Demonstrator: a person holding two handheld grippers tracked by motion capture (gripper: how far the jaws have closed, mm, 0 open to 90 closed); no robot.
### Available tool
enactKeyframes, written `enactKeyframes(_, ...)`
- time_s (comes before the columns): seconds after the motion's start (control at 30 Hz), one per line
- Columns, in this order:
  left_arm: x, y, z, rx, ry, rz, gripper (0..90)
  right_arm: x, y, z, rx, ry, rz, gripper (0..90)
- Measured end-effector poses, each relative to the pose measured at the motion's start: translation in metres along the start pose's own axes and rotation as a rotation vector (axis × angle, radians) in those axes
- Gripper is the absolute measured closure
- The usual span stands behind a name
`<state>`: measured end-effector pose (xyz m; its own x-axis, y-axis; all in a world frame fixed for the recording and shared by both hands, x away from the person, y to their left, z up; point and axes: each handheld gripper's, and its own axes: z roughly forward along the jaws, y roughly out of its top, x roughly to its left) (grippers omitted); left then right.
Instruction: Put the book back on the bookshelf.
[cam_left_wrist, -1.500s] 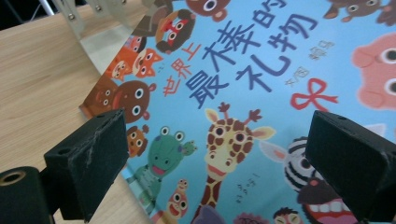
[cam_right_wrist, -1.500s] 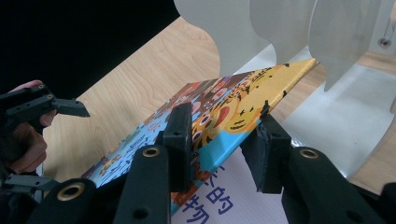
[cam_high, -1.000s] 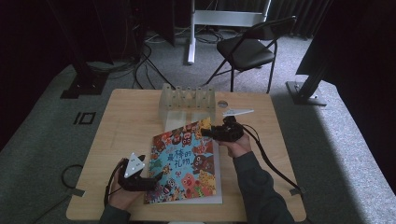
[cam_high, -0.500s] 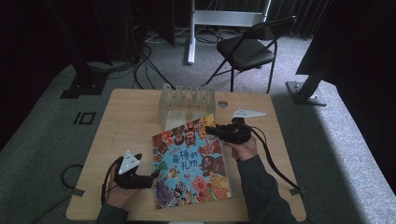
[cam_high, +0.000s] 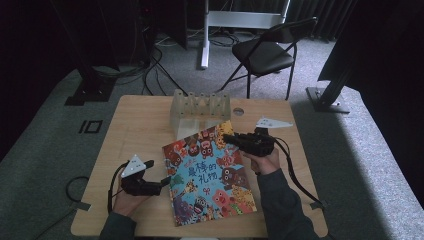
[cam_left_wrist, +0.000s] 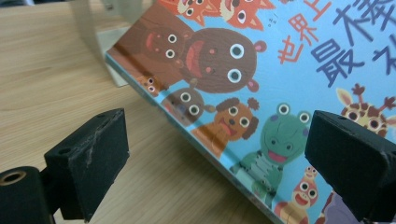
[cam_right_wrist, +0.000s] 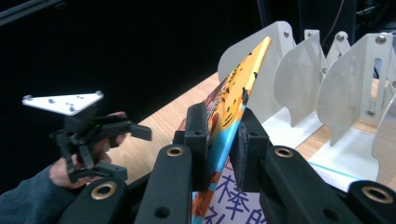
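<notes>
A picture book with cartoon animals on a blue cover lies slanted on the wooden table. My right gripper is shut on the book's far right edge. In the right gripper view the jaws have just been closing and pinch the raised book between the pads. My left gripper stands open at the book's left edge. In the left gripper view its wide jaws straddle the book, whose edge sits off the wood; neither pad touches it.
A white slotted rack stands just beyond the book, close behind the held edge. The left hand and its gripper appear far left in the right gripper view. A folding chair stands beyond the table.
The book has turned, its near end swinging right, and its far edge has come up in the right gripper. The left gripper has shifted slightly left.
</notes>
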<state>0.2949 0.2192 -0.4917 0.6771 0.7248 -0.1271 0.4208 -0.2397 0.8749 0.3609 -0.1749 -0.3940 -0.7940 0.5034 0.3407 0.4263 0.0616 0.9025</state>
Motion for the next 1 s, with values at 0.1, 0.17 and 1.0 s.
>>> enactKeyframes(0.1,0.009,0.002,0.008,-0.017,-0.042,-0.035,6.3,0.000,0.000,-0.001,-0.005,0.008,-0.002,79.0)
enactKeyframes(0.17,0.015,0.003,0.014,-0.020,-0.066,-0.049,6.3,0.001,0.000,-0.001,-0.009,0.011,-0.005,79.0)
enactKeyframes(1.0,0.043,0.028,0.045,-0.073,-0.313,-0.127,8.0,0.003,-0.006,-0.015,-0.073,0.081,-0.047,79.9)
